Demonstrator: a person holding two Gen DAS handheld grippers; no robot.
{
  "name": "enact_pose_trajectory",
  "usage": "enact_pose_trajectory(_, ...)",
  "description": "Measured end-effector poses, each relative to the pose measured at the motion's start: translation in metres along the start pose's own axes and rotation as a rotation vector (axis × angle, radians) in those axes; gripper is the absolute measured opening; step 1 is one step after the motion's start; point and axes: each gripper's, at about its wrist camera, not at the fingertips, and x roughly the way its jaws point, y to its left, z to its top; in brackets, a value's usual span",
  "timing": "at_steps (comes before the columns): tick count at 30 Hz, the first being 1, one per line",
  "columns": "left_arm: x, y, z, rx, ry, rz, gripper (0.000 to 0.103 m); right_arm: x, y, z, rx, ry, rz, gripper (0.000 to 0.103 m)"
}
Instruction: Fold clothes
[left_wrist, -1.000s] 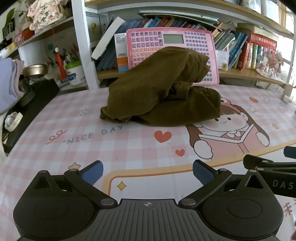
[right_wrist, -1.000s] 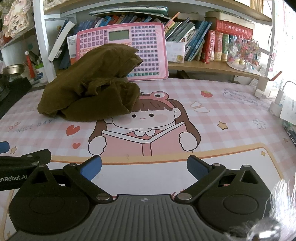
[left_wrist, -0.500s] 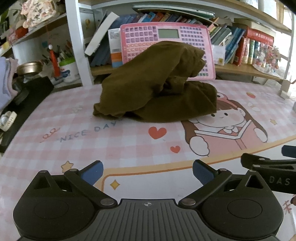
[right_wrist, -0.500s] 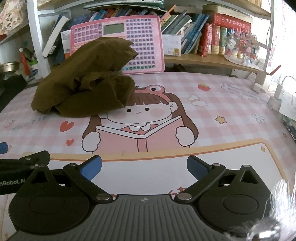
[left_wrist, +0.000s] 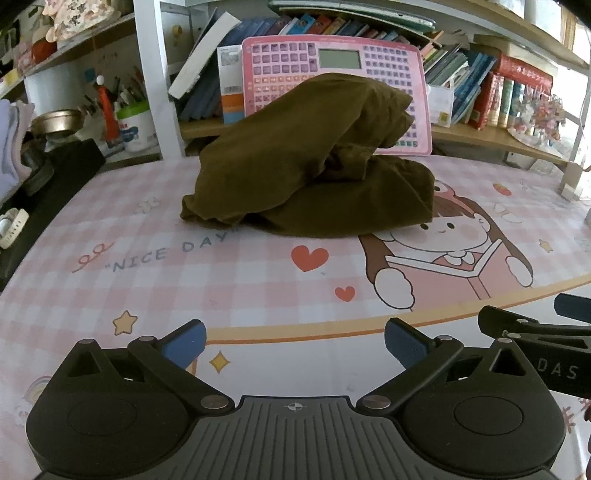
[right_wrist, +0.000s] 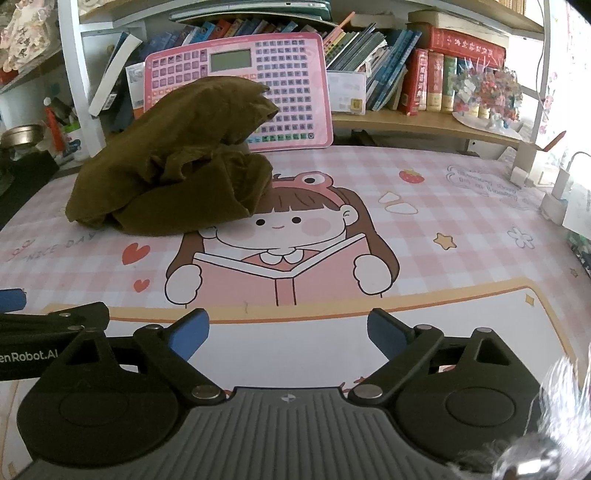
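Bookshelves (left_wrist: 480, 85) back a pink cartoon mat (left_wrist: 221, 273) bearing crumpled brown clothes (left_wrist: 306, 158); both grippers (left_wrist: 294, 341) (right_wrist: 287, 334) gape, empty.

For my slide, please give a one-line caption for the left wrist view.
Open left gripper faces a crumpled brown garment on the pink cartoon table mat.

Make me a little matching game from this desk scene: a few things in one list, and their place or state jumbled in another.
Things:
1. brown garment
2. pink toy keyboard
3. left gripper
4. red heart print

States:
a. leaning upright against the bookshelf
b. open, holding nothing
c. crumpled in a heap on the mat
d. flat on the mat, just in front of the heap

Pairs: 1-c, 2-a, 3-b, 4-d
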Motion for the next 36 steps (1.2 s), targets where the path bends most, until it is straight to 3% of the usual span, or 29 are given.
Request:
enact_pose_trajectory(22, -0.012, -0.022, -0.006, -0.038, 0.008, 0.027, 0.103, -0.003, -0.022, -0.006, -0.02, 0.004, 0.079, 0.089)
enact_pose_trajectory(27, -0.008, -0.026, 0.011, -0.033, -0.022, 0.02, 0.103, 0.0, -0.032, 0.01, -0.032, -0.044, 0.098, 0.089)
enact_pose_trajectory(36, 0.019, -0.033, 0.058, 0.0, -0.071, 0.073, 0.103, 0.015, -0.051, 0.053, 0.007, -0.109, 0.124, 0.089)
